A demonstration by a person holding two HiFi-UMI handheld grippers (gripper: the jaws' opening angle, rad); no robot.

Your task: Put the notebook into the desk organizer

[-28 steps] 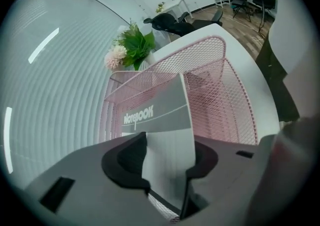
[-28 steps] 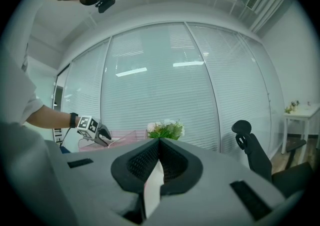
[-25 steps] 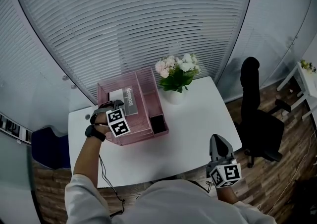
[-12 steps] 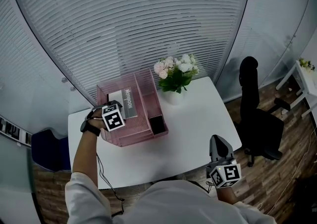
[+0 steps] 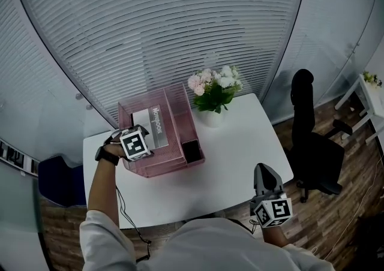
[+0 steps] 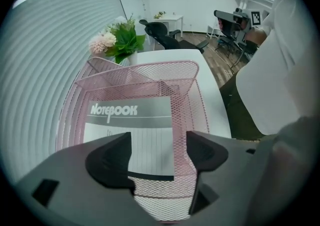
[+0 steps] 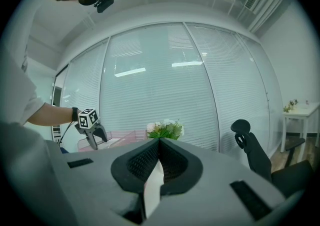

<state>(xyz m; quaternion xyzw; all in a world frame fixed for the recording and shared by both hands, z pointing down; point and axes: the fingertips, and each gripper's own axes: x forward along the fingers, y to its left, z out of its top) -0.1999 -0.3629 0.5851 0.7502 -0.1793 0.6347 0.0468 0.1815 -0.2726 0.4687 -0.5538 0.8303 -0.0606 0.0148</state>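
The grey and white notebook [image 5: 155, 125] lies flat in the large left compartment of the pink mesh desk organizer [image 5: 169, 166]. In the left gripper view its "NOTEBOOK" cover [image 6: 134, 129] shows through the mesh. My left gripper [image 5: 140, 129] hovers over the organizer's near left corner. Its jaws are opening, and the pads [image 6: 111, 157] touch nothing; the notebook and a mesh wall [image 6: 181, 120] lie below the gap. My right gripper [image 5: 263, 172] is held low at the table's front right edge, shut [image 7: 159, 144] and empty.
A white vase of pink and white flowers [image 5: 214, 89] stands just right of the organizer on the white table [image 5: 240, 144]. The organizer's small front compartment [image 5: 191, 148] is dark inside. A black office chair [image 5: 312, 138] stands to the table's right. Window blinds curve behind.
My left gripper has drawn back to the left from over the organizer, and the notebook stays lying inside. The right gripper has not moved.
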